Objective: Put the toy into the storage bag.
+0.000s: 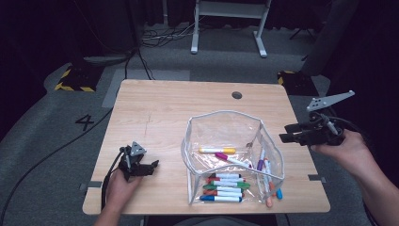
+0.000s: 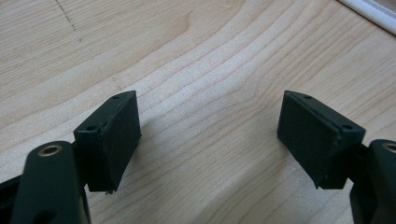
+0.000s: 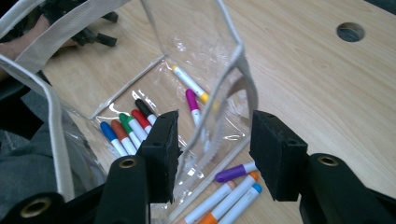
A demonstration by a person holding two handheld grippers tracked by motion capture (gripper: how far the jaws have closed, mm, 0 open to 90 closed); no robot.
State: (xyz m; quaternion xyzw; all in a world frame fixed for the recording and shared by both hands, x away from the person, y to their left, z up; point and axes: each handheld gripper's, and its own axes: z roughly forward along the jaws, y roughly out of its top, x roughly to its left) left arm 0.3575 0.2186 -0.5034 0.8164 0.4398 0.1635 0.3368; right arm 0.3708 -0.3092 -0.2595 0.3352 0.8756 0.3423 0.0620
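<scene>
Right tool (image 3: 212,154) is hovering spread, jaws straddling the clear pouch (image 3: 233,79) rim; markers (image 3: 128,128) are lying inside below it. Left tool (image 2: 210,135) is resting spread on the worktop (image 2: 210,60).

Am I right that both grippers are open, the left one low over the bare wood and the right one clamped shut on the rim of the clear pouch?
Not quite. The right gripper is not clamped shut: in the right gripper view its jaws stand apart on either side of the clear pouch rim. The rest holds: the left gripper is open, low over the bare table.
</scene>
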